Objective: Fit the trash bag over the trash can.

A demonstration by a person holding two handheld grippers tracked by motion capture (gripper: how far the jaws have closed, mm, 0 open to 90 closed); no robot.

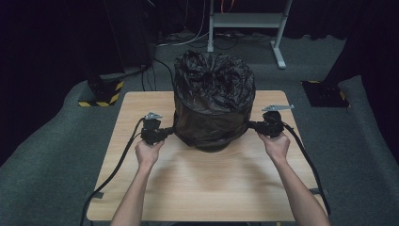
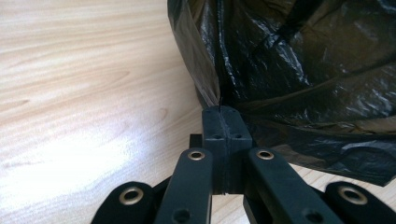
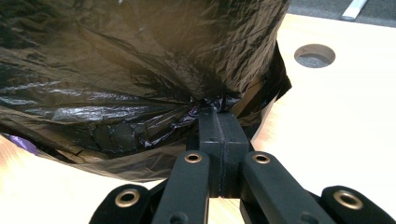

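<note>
The bin (image 1: 214,136) stands at the bench's (image 1: 141,188) far middle, draped in a black bag (image 1: 214,89); left tongs (image 1: 165,132) and right tongs (image 1: 254,125) pinch the bag's lower hem on opposite sides, likely to tug the liner down evenly.

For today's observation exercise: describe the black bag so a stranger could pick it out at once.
Find the wooden table. At its far middle stands the black bag, pulled over a round bin. It is the crinkled glossy thing between the left tool and right tool, each pinching its film.
</note>
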